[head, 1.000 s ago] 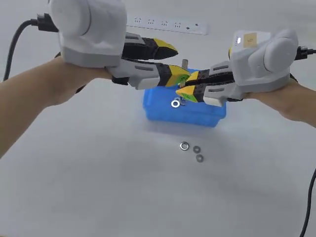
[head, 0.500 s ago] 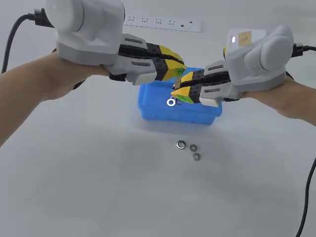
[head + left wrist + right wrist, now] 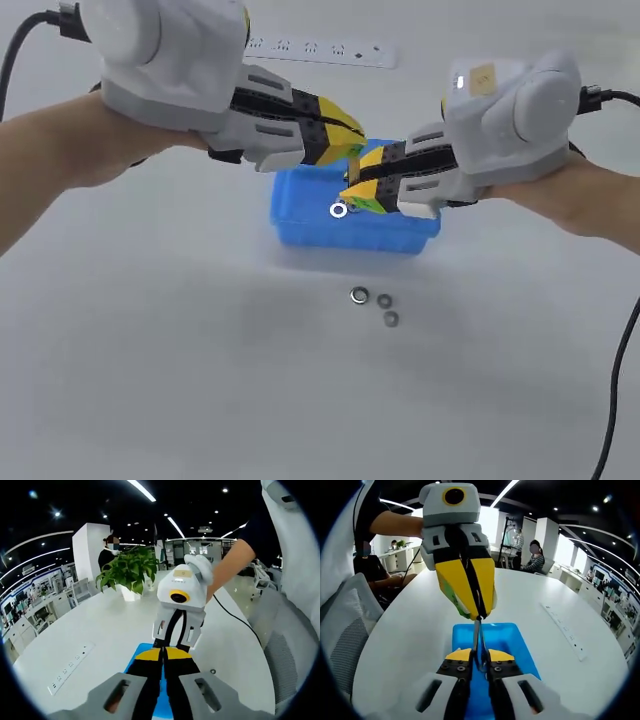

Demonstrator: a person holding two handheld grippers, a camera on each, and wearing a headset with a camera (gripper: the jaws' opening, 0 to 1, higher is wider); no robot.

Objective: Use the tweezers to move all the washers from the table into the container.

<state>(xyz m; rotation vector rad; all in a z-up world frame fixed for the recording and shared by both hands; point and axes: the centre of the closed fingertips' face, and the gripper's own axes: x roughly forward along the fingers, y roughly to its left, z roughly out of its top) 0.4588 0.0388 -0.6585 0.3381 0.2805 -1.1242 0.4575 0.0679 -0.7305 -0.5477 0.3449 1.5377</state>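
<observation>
Steel washers (image 3: 384, 300), three of them, lie in a loose cluster on the pale table (image 3: 200, 390), nearest the person and just in front of the blue container (image 3: 340, 236). One more washer (image 3: 339, 209) shows against the blue under the gripper tips. I cannot tell whether it rests in the container or hangs from the tool.

Above the container the two grippers meet nose to nose. The right hand (image 3: 565, 195) reaches in from the right, wrapped round the grey body. The right gripper (image 3: 352, 190) points left and a little down, its yellow-tipped jaws pinching the tweezers (image 3: 477, 632), a thin metal strip standing up between them.

The left hand (image 3: 120, 150) comes in from the other side with the forearm level. The left gripper (image 3: 357, 140) sits slightly higher and farther back, aimed at its partner. Its jaws are pressed together, and in the right gripper view the upper end of the tweezers meets their tip; whether they nip it I cannot tell.

Farther off, a white power strip (image 3: 320, 50) lies along the table.
</observation>
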